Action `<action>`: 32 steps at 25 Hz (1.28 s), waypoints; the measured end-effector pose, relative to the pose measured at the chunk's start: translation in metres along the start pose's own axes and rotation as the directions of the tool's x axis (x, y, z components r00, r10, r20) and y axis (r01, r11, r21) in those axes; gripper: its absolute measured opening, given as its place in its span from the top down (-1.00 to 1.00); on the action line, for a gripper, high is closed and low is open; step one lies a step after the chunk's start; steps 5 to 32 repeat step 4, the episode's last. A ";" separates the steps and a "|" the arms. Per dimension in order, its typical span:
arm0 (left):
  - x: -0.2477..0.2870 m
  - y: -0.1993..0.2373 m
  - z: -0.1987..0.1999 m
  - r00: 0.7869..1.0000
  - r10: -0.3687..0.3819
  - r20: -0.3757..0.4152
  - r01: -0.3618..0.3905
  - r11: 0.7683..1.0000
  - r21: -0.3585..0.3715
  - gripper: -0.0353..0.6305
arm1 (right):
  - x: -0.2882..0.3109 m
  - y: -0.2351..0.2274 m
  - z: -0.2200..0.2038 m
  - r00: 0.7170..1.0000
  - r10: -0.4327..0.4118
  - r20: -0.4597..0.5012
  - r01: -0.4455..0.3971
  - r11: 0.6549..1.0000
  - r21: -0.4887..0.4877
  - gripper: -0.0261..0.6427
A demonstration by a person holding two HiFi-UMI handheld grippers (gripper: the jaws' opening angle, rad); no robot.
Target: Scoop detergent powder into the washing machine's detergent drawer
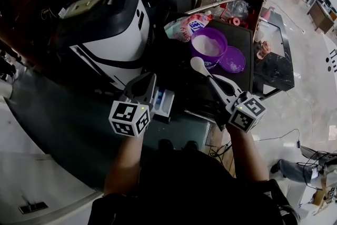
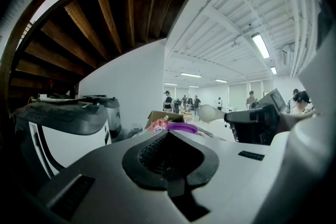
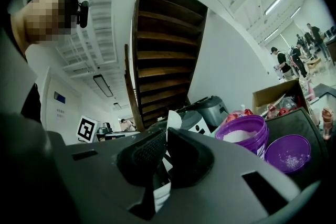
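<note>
1. Spoon [image 1: 200, 66], white and probably light, stiff plastic, hovers at the purple powder tub's [image 1: 223, 53] near edge; best held by its handle.
2. Right gripper [image 1: 213, 82] clamps that handle.
3. Left gripper [image 1: 148, 87], clenched and empty, hangs beside the drawer [image 1: 165, 103].

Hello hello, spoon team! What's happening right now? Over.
Right gripper shut on white plastic spoon, beside open purple powder tub. Left gripper shut, empty, by white detergent drawer. Nothing seen blocking the drawer.
</note>
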State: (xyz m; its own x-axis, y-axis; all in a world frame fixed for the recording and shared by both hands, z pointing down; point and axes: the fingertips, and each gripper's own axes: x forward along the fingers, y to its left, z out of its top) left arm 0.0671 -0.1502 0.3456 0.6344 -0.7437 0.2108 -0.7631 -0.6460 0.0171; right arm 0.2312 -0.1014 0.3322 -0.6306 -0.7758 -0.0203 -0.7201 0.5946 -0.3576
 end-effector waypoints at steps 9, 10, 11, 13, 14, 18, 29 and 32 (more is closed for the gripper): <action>0.000 -0.001 0.003 1.000 0.000 0.005 0.000 1.000 -0.004 0.87 | -0.003 -0.001 0.004 1.000 0.000 0.006 0.000 1.000 -0.003 0.86; 0.000 -0.001 0.003 1.000 0.000 0.005 0.000 1.000 -0.004 0.87 | -0.003 -0.001 0.004 1.000 0.000 0.006 0.000 1.000 -0.003 0.86; 0.000 -0.001 0.003 1.000 0.000 0.005 0.000 1.000 -0.004 0.87 | -0.003 -0.001 0.004 1.000 0.000 0.006 0.000 1.000 -0.003 0.86; 0.000 -0.001 0.003 1.000 0.000 0.005 0.000 1.000 -0.004 0.87 | -0.003 -0.001 0.004 1.000 0.000 0.006 0.000 1.000 -0.003 0.86; 0.000 -0.001 0.003 1.000 0.000 0.005 0.000 1.000 -0.004 0.87 | -0.003 -0.001 0.004 1.000 0.000 0.006 0.000 1.000 -0.003 0.86; 0.000 -0.001 0.003 1.000 0.000 0.005 0.000 1.000 -0.004 0.87 | -0.003 -0.001 0.004 1.000 0.000 0.006 0.000 1.000 -0.003 0.86; 0.000 -0.001 0.003 1.000 0.000 0.005 0.000 1.000 -0.004 0.87 | -0.003 -0.001 0.004 1.000 0.000 0.006 0.000 1.000 -0.003 0.86; 0.000 -0.001 0.003 1.000 0.000 0.005 0.000 1.000 -0.004 0.87 | -0.003 -0.001 0.004 1.000 0.000 0.006 0.000 1.000 -0.003 0.86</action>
